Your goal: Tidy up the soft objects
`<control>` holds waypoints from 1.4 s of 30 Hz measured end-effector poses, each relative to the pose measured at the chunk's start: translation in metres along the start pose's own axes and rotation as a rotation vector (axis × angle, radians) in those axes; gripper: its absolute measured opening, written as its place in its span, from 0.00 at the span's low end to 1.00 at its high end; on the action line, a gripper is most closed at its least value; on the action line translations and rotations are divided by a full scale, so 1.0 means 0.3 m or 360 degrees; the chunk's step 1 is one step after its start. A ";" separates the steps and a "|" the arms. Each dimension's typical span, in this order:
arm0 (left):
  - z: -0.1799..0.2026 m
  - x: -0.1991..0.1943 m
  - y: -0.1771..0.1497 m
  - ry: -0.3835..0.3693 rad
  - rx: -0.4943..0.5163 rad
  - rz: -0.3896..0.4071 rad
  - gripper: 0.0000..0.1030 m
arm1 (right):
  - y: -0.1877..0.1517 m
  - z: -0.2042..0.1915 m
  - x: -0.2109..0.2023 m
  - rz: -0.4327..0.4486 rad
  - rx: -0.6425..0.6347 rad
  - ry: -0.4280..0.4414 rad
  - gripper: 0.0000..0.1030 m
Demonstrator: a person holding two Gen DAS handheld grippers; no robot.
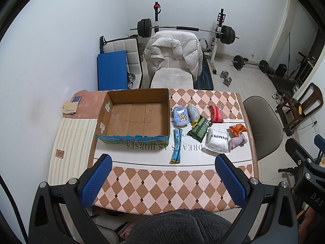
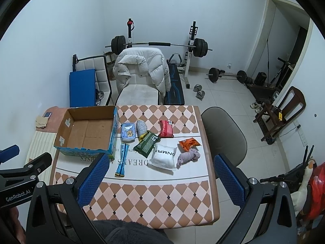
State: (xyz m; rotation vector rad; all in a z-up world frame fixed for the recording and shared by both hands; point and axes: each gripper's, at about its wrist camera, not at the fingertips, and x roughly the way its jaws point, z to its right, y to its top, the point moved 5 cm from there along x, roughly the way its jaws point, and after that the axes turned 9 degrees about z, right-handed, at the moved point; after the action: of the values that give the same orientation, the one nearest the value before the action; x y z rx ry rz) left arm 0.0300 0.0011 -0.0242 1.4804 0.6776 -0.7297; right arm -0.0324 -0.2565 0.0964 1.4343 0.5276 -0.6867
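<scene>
An empty cardboard box point(image 1: 134, 118) point(image 2: 87, 131) sits on the table's left. To its right lie soft items: a blue pack with a star point(image 1: 180, 117) point(image 2: 128, 132), a silver pouch point(image 1: 193, 110) point(image 2: 141, 127), a green packet point(image 1: 200, 129) point(image 2: 147, 143), a red packet point(image 1: 216, 113) point(image 2: 166, 129), a white pouch point(image 1: 217, 141) point(image 2: 164, 156), an orange bag point(image 1: 237, 129) point(image 2: 188, 143), a purple cloth point(image 1: 237, 141) point(image 2: 187, 156) and a long blue sachet point(image 1: 177, 145) point(image 2: 122, 161). My left gripper point(image 1: 163, 181) and right gripper point(image 2: 160, 181) both hover open above the near table edge, holding nothing.
A chair with a white jacket point(image 1: 173, 55) stands behind the table, a grey chair point(image 2: 222, 134) at its right. A phone and cloth point(image 1: 73, 104) lie at the far left. Barbells and dumbbells point(image 2: 199, 92) fill the floor behind. Dark fleece point(image 1: 182, 226) lies below the grippers.
</scene>
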 end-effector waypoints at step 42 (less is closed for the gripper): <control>0.197 0.776 0.103 0.0027 0.0338 -0.0347 1.00 | -0.147 0.207 0.848 -0.0589 0.0370 0.0087 1.00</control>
State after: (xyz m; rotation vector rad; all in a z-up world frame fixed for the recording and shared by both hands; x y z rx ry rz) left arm 0.1968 -0.0634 -0.1876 1.6227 0.8025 -0.9814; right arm 0.1112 -0.3464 -0.1080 1.5917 0.7877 -1.0318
